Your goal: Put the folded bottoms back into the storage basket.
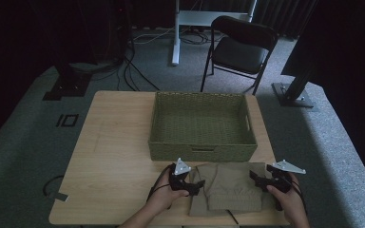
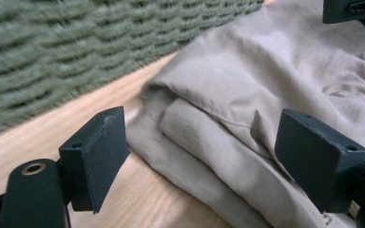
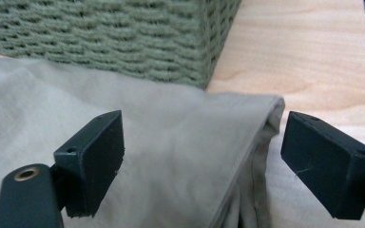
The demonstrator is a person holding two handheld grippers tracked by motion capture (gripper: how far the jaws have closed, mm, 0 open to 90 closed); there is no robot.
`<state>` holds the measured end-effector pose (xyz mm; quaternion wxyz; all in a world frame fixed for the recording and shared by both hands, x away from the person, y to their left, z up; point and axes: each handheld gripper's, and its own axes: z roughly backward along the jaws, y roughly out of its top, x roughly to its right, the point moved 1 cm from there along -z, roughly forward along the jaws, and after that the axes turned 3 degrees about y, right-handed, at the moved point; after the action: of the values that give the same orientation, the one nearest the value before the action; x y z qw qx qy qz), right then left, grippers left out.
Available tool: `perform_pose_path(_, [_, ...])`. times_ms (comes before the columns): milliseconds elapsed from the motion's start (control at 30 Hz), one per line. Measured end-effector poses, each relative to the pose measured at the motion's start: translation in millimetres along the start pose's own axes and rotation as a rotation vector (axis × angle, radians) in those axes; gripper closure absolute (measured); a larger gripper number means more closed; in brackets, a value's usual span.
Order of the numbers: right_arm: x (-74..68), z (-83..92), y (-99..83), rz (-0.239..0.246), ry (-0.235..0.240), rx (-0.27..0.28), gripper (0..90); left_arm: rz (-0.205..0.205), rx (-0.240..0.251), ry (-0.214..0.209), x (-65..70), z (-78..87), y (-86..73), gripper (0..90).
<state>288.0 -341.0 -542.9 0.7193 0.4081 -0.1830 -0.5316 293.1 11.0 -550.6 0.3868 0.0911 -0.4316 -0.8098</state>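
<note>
Folded khaki cloth (image 1: 228, 187), woven basket (image 1: 202, 124)

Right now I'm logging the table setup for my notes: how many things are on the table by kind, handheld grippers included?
Woven green basket: 1
Folded beige garment: 1
Handheld grippers, left gripper and right gripper, both open: 2
Total: 4

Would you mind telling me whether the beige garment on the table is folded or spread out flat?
Folded. The beige garment lies as a compact rectangle in front of the woven basket, and the left gripper view shows stacked layers with rounded fold edges.
</note>
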Motion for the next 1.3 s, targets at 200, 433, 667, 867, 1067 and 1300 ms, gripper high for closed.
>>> perform_pose_path(200, [1.9,-3.9,-6.7,-0.009,0.006,-0.038,14.2,0.009,-0.032,0.009,2.2,-9.4,-1.9,18.7])
perform_pose_path(433, [3.0,-9.1,-12.3,-0.004,0.019,-0.079,14.8,0.018,-0.048,0.012,1.2,-16.4,4.7,18.2])
perform_pose_path(667, [-0.3,-11.5,-12.2,0.059,-0.002,-0.097,14.9,-0.037,-0.070,0.023,7.2,-23.7,9.7,18.0])
perform_pose_path(867, [-3.6,-10.6,-14.8,0.104,0.014,-0.079,26.6,-0.086,-0.074,0.034,12.6,-28.2,10.7,17.9])
perform_pose_path(1067, [-8.0,-8.3,-16.8,0.101,0.029,-0.061,44.7,-0.138,-0.087,0.035,18.4,-33.2,13.2,20.2])
perform_pose_path(1300, [-17.1,-7.6,-14.8,0.037,0.051,-0.077,74.8,-0.083,-0.071,-0.065,17.9,-36.7,15.7,75.1])
